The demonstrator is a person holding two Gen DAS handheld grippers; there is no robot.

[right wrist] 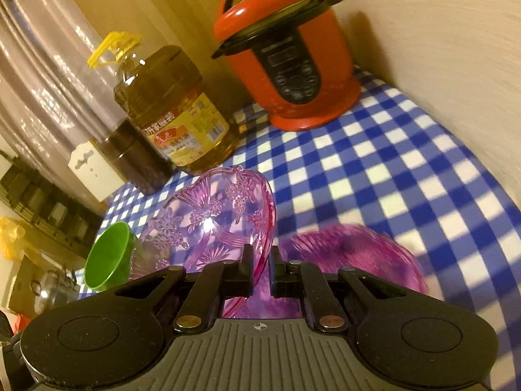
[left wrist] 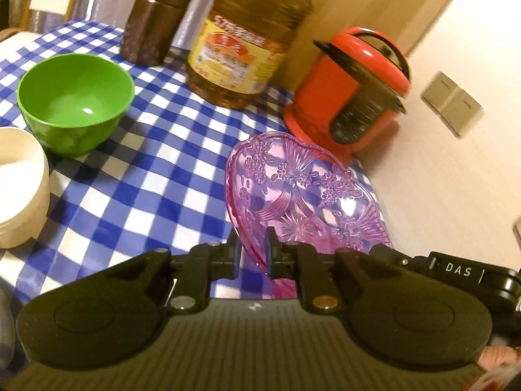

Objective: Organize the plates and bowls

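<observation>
A clear pink heart-shaped plate (left wrist: pixel 302 185) with a flower pattern is held tilted above the blue-checked tablecloth (left wrist: pixel 146 189). My left gripper (left wrist: pixel 253 251) is shut on its near left rim. In the right wrist view my right gripper (right wrist: pixel 262 270) is shut on the right rim of a pink heart-shaped plate (right wrist: pixel 211 215), apparently the same one. A second purple plate (right wrist: pixel 358 254), blurred, lies on the cloth just beyond the right gripper. A green bowl (left wrist: pixel 75 97) stands upright at the left, and a cream bowl (left wrist: pixel 19 189) is at the left edge.
At the back stand a big oil bottle (left wrist: pixel 241 42), a brown canister (left wrist: pixel 153 19) and a red electric cooker (left wrist: pixel 348 88), close to the wall. A black part marked DAS (left wrist: pixel 456 270) shows at the lower right. The table's right side ends at a pale wall.
</observation>
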